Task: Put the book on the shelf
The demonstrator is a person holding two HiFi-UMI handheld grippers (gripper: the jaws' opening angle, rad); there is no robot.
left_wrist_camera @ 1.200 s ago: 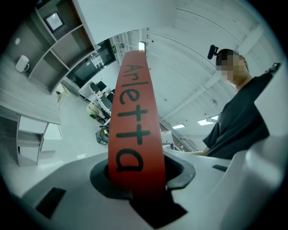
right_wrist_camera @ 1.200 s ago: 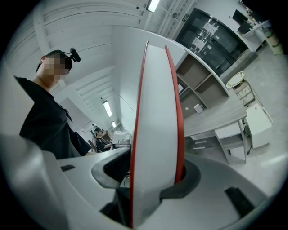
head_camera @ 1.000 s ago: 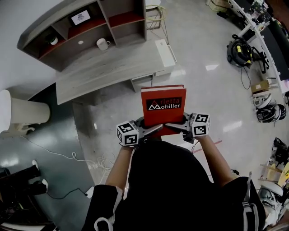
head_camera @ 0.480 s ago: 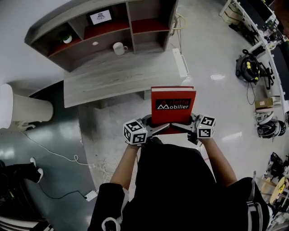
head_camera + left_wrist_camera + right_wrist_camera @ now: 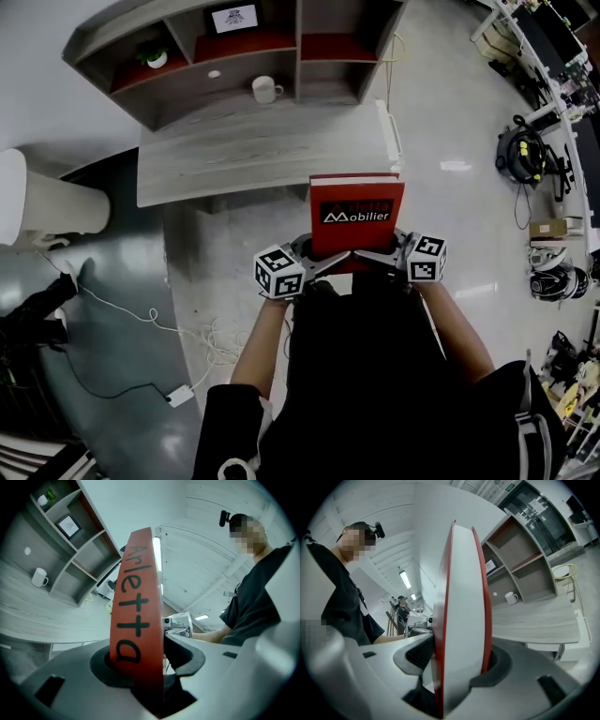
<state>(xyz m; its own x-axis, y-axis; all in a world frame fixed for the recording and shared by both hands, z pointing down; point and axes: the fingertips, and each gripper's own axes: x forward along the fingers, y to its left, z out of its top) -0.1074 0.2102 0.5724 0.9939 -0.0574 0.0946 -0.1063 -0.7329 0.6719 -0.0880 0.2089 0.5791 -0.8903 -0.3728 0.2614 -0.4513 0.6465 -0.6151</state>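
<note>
The book (image 5: 356, 214), a red one with a black band and white letters on its cover, is standing upright in the air in front of us, over the pale floor (image 5: 450, 141) and near the front edge of the grey wooden desk (image 5: 234, 155); we are holding it at its lower part from both sides; the left gripper (image 5: 323, 264) is taking the spine side, and in the left gripper view the red spine with its black letters is sitting between the two jaws, which have just been opening a little and are pressing on it; the right gripper (image 5: 370, 255) is taking the opposite side, where the white page edges are filling the rather wide gap of its jaws, which have also just been opening somewhat; the shelf (image 5: 298, 42) is standing at the far side of the desk, well apart from the book; a white mug (image 5: 266, 90) is standing in its lower recess, and a framed picture (image 5: 234, 18) and a small plant (image 5: 154, 58) are standing in upper compartments.
</note>
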